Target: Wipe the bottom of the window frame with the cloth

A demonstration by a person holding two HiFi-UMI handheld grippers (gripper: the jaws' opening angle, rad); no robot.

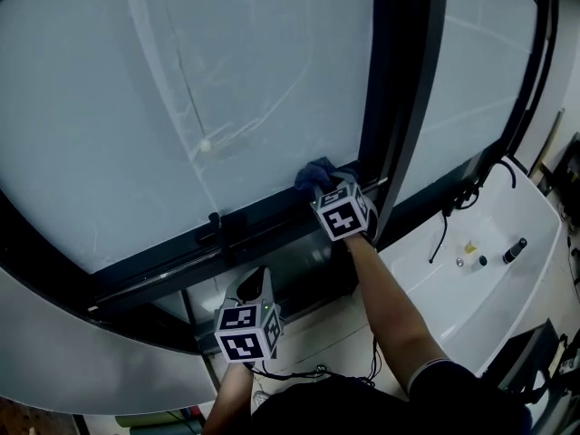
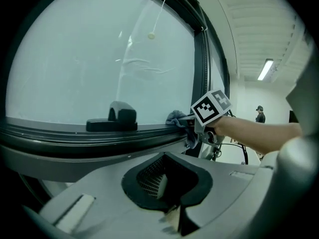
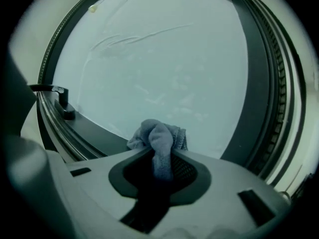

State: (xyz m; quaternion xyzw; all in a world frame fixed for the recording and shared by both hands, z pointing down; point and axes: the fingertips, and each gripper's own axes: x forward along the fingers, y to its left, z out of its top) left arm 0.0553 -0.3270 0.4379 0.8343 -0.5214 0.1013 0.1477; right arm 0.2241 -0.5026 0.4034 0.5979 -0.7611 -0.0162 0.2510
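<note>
The window's dark bottom frame (image 1: 181,256) runs from lower left up to the right under frosted glass (image 1: 181,80). My right gripper (image 1: 328,187) is shut on a bunched blue-grey cloth (image 1: 314,175) and presses it on the frame beside the vertical mullion (image 1: 390,107). The right gripper view shows the cloth (image 3: 158,143) pinched between the jaws of this gripper (image 3: 162,168), against the lower frame (image 3: 94,128). My left gripper (image 1: 255,284) hangs lower and left of it, below the frame, jaws together and empty. From the left gripper view, that gripper (image 2: 167,183) faces the cloth (image 2: 177,117).
A black window handle (image 1: 217,227) sits on the bottom frame left of the cloth, also the handle (image 2: 117,118) in the left gripper view. A white counter (image 1: 507,288) at the right carries cables (image 1: 450,208) and a black cylinder (image 1: 515,249). A person (image 2: 259,114) stands far off.
</note>
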